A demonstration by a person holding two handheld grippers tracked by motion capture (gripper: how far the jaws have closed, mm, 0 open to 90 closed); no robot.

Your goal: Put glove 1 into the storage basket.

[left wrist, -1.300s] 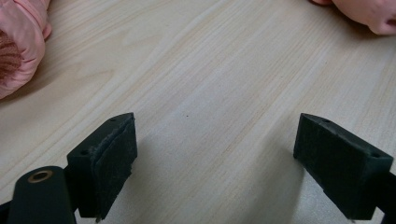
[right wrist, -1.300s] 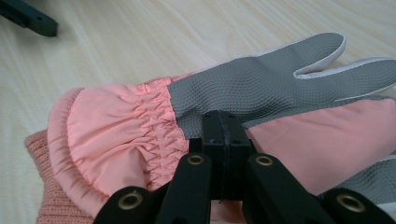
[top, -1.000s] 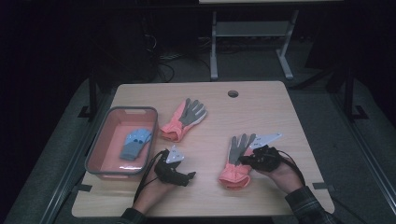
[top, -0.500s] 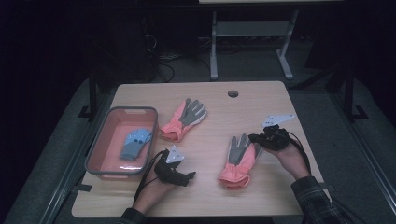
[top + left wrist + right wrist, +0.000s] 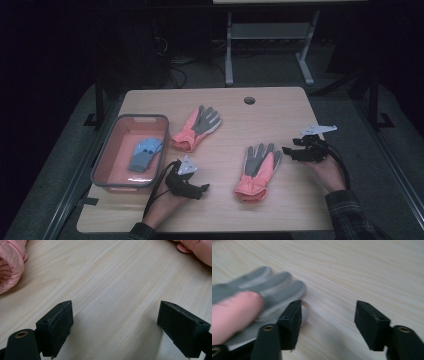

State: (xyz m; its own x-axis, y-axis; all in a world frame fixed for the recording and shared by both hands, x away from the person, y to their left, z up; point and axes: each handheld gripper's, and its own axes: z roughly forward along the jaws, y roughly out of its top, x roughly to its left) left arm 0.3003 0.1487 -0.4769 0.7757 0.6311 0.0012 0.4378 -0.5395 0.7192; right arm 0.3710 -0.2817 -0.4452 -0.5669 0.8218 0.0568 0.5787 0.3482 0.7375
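My right gripper (image 5: 289, 150) has just opened its jaws, nothing between them, beside the near glove (image 5: 257, 170) lying flat mid-table; my left gripper (image 5: 200, 189) is spread too. It looks soft, light and floppy; I'd pinch the cuff

The high view is dim and grainy: only the table (image 5: 260, 200) is lit, from above, and the room around it falls to near black. In the right gripper view, the glove (image 5: 249, 302) is smeared by motion blur. The left gripper view is bright and sharp, with soft shadows on the table beneath the jaws.
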